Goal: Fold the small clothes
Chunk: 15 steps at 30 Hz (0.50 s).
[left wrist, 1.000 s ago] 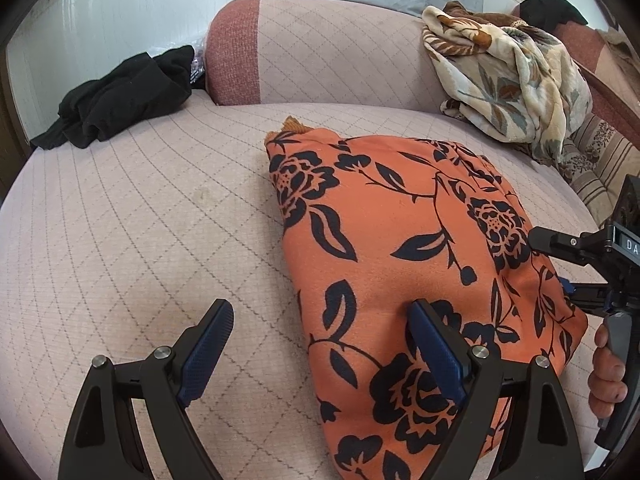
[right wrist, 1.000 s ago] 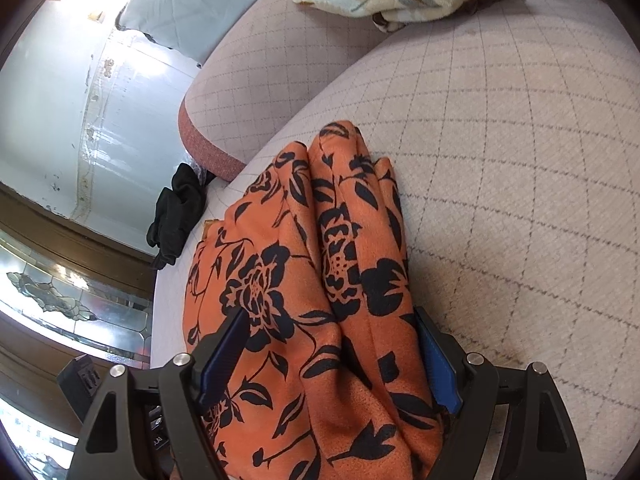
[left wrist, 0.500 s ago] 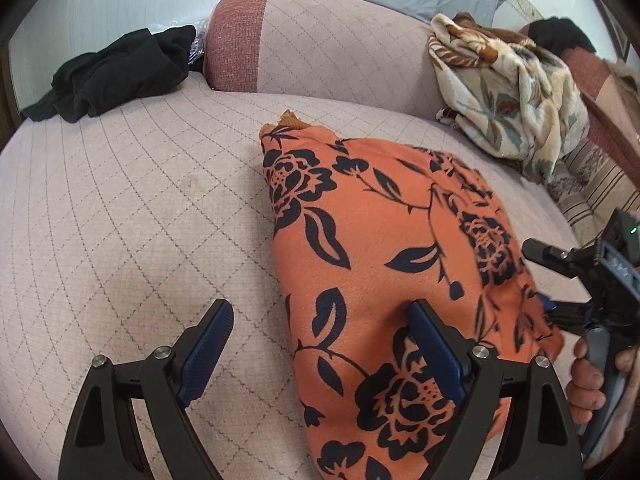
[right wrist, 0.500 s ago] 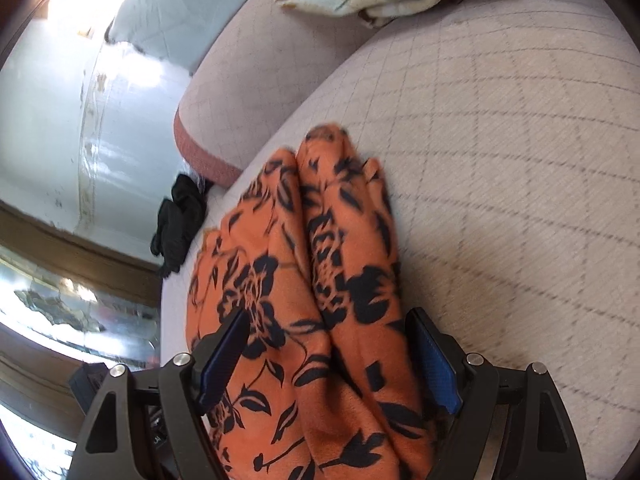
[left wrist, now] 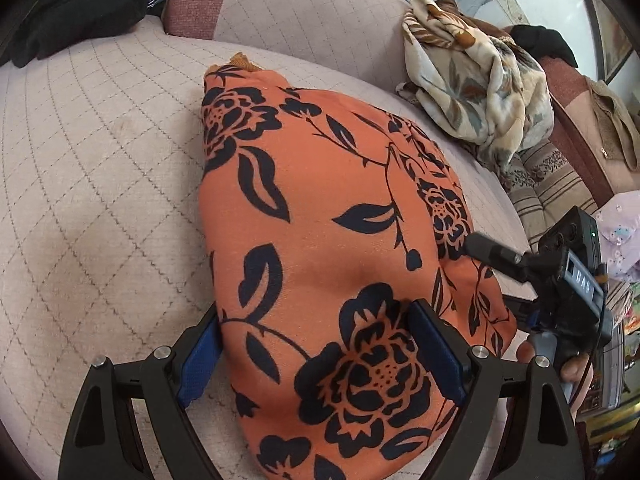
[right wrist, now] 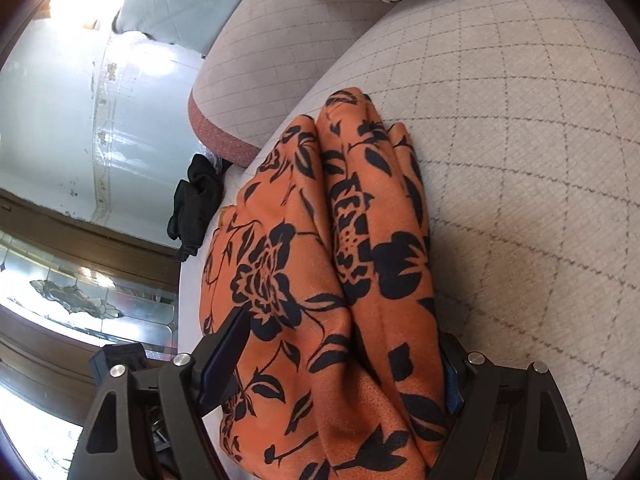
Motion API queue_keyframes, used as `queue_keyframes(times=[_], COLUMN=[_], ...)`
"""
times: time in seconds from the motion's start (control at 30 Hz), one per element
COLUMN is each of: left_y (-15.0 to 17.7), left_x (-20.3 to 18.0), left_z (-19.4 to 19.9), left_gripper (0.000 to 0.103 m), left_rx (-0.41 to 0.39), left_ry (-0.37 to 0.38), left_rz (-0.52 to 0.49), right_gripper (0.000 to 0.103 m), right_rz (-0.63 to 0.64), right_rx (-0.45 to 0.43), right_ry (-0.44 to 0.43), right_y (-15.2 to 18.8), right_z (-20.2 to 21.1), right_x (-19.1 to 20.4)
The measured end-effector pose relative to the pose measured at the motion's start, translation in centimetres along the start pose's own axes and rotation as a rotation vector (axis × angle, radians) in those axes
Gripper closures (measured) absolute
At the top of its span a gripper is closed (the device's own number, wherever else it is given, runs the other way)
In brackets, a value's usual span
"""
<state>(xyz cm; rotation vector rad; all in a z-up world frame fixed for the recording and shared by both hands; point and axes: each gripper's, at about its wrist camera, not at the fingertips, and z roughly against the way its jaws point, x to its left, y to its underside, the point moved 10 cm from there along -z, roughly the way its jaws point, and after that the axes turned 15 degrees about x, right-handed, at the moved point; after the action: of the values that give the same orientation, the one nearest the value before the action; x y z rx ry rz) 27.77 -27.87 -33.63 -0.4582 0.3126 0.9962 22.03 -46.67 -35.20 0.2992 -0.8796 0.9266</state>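
An orange garment with a black flower print (left wrist: pixel 320 208) lies folded into a thick bundle on the pale quilted sofa seat (left wrist: pixel 92 184). My left gripper (left wrist: pixel 320 364) is open, its blue pads standing on either side of the bundle's near end. My right gripper (right wrist: pixel 340 364) is open too, its jaws astride the bundle's right edge (right wrist: pixel 360 280), where the folded layers show. The right gripper also shows in the left wrist view (left wrist: pixel 560 280), at the garment's right side, held by a hand.
A black garment (left wrist: pixel 76 8) lies at the back left of the seat. A floral blanket (left wrist: pixel 476 92) is heaped at the back right against the sofa back (left wrist: pixel 304 12). The seat's right edge drops to striped cushions (left wrist: pixel 552 184).
My left gripper has slid right and forward, so the garment's near end now lies between its jaws. My right gripper has pushed a little further over the garment's edge.
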Motion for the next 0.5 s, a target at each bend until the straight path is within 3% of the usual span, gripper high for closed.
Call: queue_keyframes(times=[0.13, 0.2, 0.3, 0.5], left_y=[-0.2, -0.4, -0.6, -0.9], left_x=[0.2, 0.2, 0.3, 0.3], left_z=[0.7, 1.0, 1.5, 2.8], left_gripper=[0.045, 0.053, 0.066, 0.073], left_rx=[-0.037, -0.052, -0.073, -0.112], left_ry=[-0.009, -0.027, -0.040, -0.047], left_rz=[0.008, -0.006, -0.006, -0.009], right_gripper=[0.034, 0.055, 0.061, 0.064], right_rz=[0.075, 0.108, 0.157, 0.235], right_rx=[0.007, 0.008, -0.014, -0.079], right_ry=[0.112, 0.166, 0.206, 0.247], right_y=[0.8, 1.1, 1.4, 1.8], right_z=[-0.7, -1.0, -0.9, 0.3], right_x=[0.9, 1.4, 2.5, 5.1])
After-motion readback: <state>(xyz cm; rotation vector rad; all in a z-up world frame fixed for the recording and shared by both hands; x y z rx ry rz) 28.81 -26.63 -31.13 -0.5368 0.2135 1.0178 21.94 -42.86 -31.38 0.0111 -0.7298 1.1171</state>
